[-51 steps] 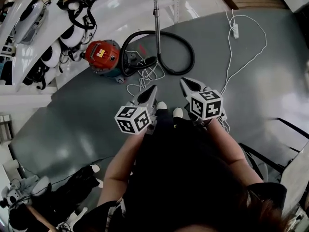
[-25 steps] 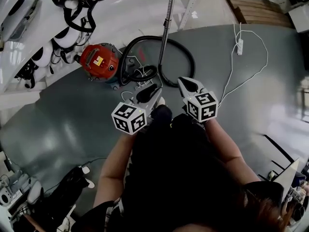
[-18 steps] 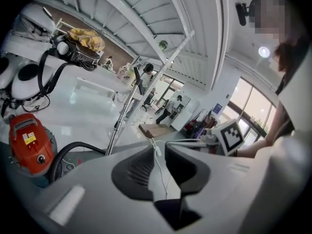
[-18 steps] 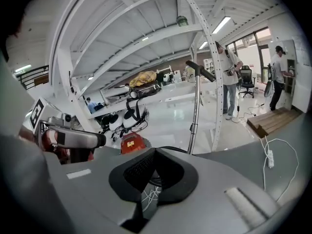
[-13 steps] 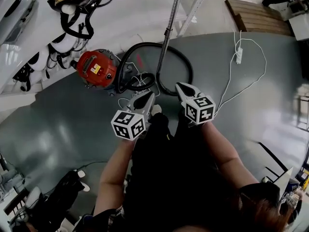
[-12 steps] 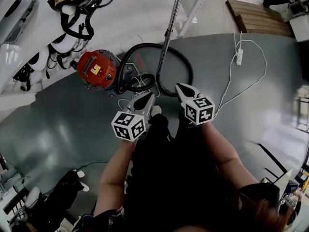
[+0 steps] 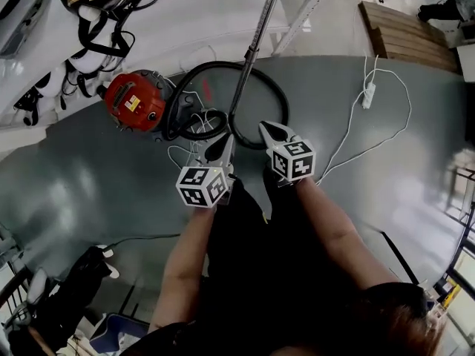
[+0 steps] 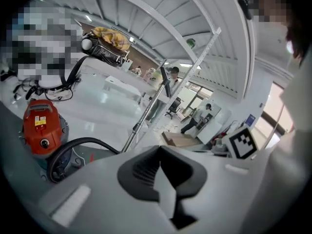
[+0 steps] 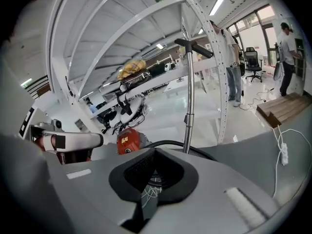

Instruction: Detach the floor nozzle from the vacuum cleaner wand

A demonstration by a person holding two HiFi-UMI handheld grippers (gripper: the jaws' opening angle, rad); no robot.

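Observation:
The metal vacuum wand (image 7: 256,39) stands tilted on the grey floor, and its lower end drops out of sight between my two grippers. No floor nozzle shows in any view. A black hose (image 7: 276,95) loops from the wand to the red vacuum cleaner (image 7: 132,101). My left gripper (image 7: 221,145) is shut and empty, just left of the wand's foot. My right gripper (image 7: 267,130) is shut and empty too, just right of it. In the left gripper view the wand (image 8: 146,113) rises past the closed jaws. The right gripper view shows the wand (image 9: 189,101) straight ahead.
A white cable with a power strip (image 7: 369,95) lies on the floor to the right, and a wooden pallet (image 7: 404,24) sits beyond it. White shelf racks (image 7: 111,21) with gear stand behind the vacuum. Loose white cord (image 7: 182,153) lies by the hose. People stand far off (image 9: 287,43).
Both grippers have moved forward and down toward the wand's foot. The left jaws, slightly apart a second ago, have closed. The right jaws stayed shut.

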